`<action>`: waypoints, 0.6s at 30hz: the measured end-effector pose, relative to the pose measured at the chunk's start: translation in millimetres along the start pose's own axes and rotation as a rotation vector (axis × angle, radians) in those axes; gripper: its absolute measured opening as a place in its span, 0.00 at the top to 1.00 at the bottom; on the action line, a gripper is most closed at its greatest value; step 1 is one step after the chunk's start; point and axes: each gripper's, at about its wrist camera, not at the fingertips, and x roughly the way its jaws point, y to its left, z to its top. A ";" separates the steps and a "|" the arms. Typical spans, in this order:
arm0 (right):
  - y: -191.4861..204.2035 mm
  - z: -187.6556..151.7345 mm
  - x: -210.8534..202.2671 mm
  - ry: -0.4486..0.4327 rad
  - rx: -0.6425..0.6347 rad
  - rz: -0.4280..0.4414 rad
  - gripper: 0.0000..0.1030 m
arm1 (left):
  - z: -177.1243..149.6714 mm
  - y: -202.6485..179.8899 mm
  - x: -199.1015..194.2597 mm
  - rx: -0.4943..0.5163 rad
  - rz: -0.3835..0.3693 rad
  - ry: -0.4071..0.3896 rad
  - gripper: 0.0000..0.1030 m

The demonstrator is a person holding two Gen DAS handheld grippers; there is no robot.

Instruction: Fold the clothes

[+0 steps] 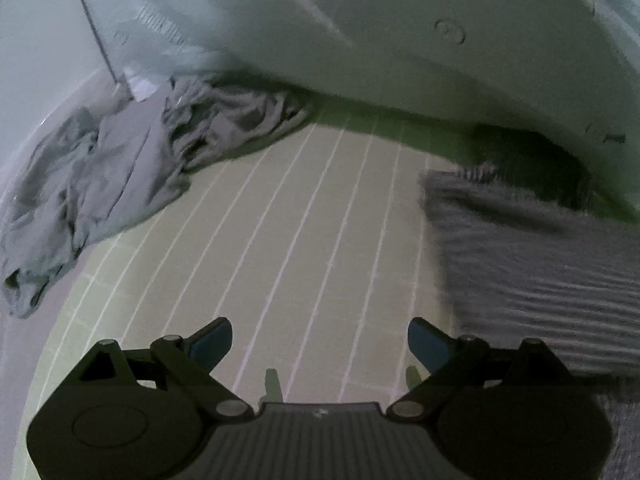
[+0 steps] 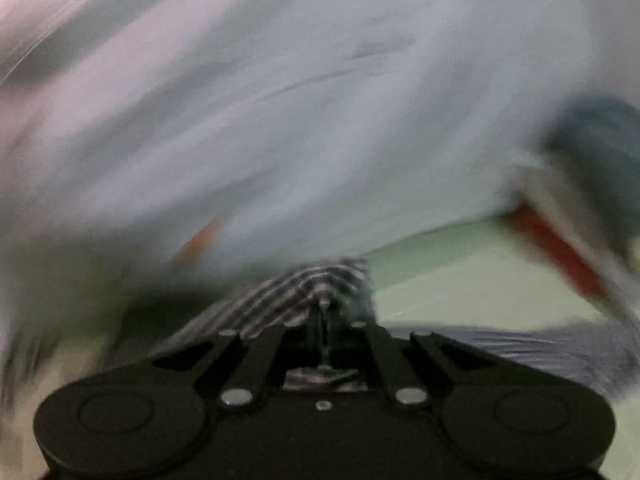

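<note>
Right gripper (image 2: 324,304) jaws clenched on the striped garment (image 2: 296,292), which bunches at its tips; left gripper (image 1: 320,344) jaws released above the worktop (image 1: 304,220), striped garment at 3 o'clock, grey clothes (image 1: 120,168) at 10 o'clock.

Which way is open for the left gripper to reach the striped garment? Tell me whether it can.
Probably yes. The left gripper is open and empty, and only bare lined mat lies between it and the striped garment on its right. The crumpled grey clothes lie far left, out of the way.
</note>
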 end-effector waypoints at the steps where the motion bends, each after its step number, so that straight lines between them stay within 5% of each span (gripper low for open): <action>1: -15.5 5.0 12.4 0.005 0.066 -0.079 0.98 | 2.3 -2.6 2.7 0.000 -0.012 0.002 0.08; 6: -13.6 6.1 20.0 0.044 -0.107 -0.032 0.98 | 15.8 -22.0 17.5 0.013 -0.079 0.008 0.08; 12: -41.8 -3.5 27.4 0.082 -0.004 -0.079 0.98 | 36.7 -51.4 44.8 0.003 -0.218 0.021 0.09; 15: -44.9 -6.9 30.0 0.098 -0.015 -0.085 0.98 | 47.0 -67.8 63.8 -0.014 -0.268 0.053 0.13; 18: -48.3 -7.5 31.8 0.107 -0.006 -0.092 0.98 | 56.2 -82.3 85.9 -0.047 -0.320 0.102 0.28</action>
